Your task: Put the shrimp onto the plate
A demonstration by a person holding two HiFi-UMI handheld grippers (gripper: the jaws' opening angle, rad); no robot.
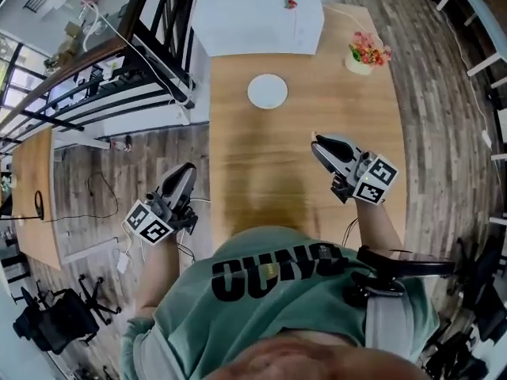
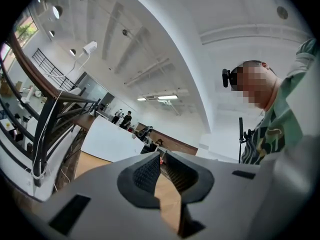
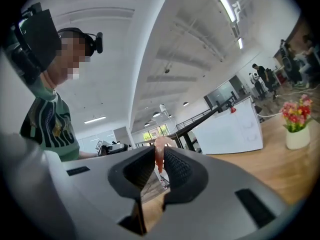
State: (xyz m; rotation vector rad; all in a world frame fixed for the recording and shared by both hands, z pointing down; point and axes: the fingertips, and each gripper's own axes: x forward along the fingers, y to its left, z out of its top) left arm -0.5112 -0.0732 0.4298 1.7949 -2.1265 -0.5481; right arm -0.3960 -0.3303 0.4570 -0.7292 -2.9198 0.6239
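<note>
Shrimp (image 3: 159,147) is pinched between the jaws of the right gripper (image 3: 159,160), a pale pink-orange piece sticking up past the pads, so that gripper is clenched on it. In the head view the right gripper (image 1: 318,142) hangs above the right half of the table (image 1: 261,165), roughly midway between near and far edges, jaws pointing toward the far left; shrimp itself too small to make out there. Plate (image 1: 268,91), white and round, sits toward the far edge around the table's middle, well apart from the right gripper, nothing on it. Left gripper (image 1: 187,169) is off the table's left edge, over the wood floor, jaws pointing toward the far edge. In its own view the left gripper (image 2: 161,161) has its pads a narrow gap apart with nothing between them, just table wood showing through. Flower pot (image 1: 364,56) at the far right corner. White box (image 1: 253,14) butts the far edge, small red item (image 1: 291,4) on top.
</note>
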